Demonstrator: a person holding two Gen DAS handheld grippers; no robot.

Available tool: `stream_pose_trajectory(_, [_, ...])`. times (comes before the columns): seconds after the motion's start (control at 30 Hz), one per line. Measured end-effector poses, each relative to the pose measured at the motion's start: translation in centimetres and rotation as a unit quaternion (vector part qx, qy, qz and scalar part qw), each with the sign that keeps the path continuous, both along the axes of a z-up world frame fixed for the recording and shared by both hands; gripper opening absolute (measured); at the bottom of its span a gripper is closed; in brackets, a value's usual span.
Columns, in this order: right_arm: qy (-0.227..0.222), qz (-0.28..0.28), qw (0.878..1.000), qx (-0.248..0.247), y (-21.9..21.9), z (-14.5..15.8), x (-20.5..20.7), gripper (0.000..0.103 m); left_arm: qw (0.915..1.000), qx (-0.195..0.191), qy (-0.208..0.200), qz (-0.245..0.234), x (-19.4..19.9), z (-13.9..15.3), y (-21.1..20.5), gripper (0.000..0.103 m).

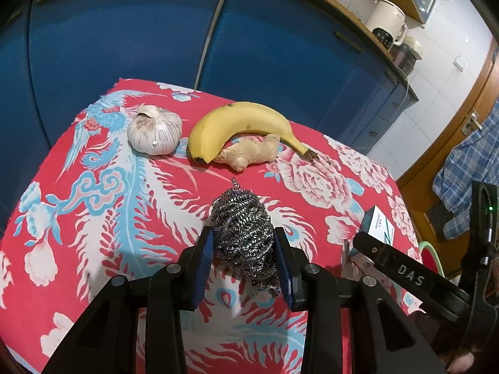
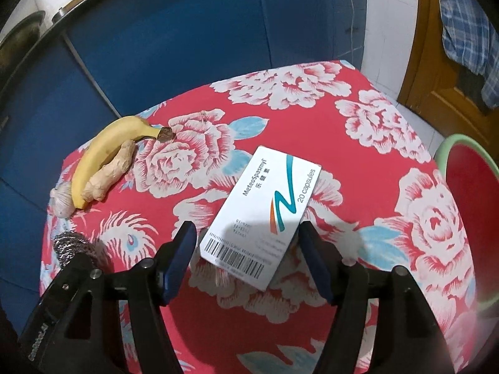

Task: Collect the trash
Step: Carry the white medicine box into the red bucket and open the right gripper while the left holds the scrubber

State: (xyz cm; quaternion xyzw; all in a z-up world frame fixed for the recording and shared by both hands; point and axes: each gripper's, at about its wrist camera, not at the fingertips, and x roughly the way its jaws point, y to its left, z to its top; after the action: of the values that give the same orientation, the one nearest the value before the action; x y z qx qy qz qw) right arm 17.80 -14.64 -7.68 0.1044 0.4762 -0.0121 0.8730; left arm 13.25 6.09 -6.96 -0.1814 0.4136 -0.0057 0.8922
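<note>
My left gripper point(image 1: 243, 237) is shut on a ball of steel wool point(image 1: 241, 227), its blue pads pressed on both sides, over the red flowered cloth point(image 1: 93, 218). The steel wool also shows in the right wrist view point(image 2: 73, 246). My right gripper point(image 2: 248, 233) is open, one finger on each side of the near end of a white capsule box point(image 2: 265, 212) that lies flat on the cloth. The box also shows in the left wrist view point(image 1: 375, 230), behind the right gripper's finger.
A garlic bulb point(image 1: 155, 131), a banana point(image 1: 237, 124) and a piece of ginger point(image 1: 249, 151) lie at the table's far side. A red bin with a green rim point(image 2: 467, 205) stands off the right edge. Blue cabinets point(image 1: 124, 46) stand behind.
</note>
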Motion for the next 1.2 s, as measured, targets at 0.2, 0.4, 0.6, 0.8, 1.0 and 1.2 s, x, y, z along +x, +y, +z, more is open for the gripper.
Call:
stream_pose_trajectory(0.2, [-0.008, 0.005, 1.000, -0.017, 0.2, -0.1, -0.1, 0.065, 1.0000, -0.002, -0.001, -0.001, 0.0, 0.0, 0.0, 0.038])
stream_pose_trajectory(0.4, [-0.014, 0.013, 1.000, 0.019, -1.0, 0.2, -1.4, 0.062, 1.0000, -0.002, -0.003, -0.005, -0.1, 0.1, -0.2, 0.038])
stream_pose_trajectory(0.6, [-0.045, 0.017, 0.999, 0.020, -2.7, 1.6, -4.3, 0.062, 0.9999, -0.002, -0.005, -0.012, -0.1, 0.1, -0.5, 0.038])
stream_pose_trajectory(0.8, [-0.066, 0.004, 0.998, 0.020, -5.5, 2.9, -7.3, 0.061, 0.9997, 0.003, -0.009, -0.021, -0.1, 0.2, -1.0, 0.038])
stream_pose_trajectory(1.0, [-0.071, -0.019, 0.997, 0.023, -8.6, 3.4, -9.8, 0.061, 0.9991, 0.013, -0.016, -0.036, -0.4, 0.5, -2.0, 0.038])
stream_pose_trajectory(1.2, [-0.083, -0.044, 0.995, 0.017, -11.2, 3.8, -12.4, 0.061, 0.9982, 0.023, -0.019, -0.053, -0.6, 0.9, -3.2, 0.038])
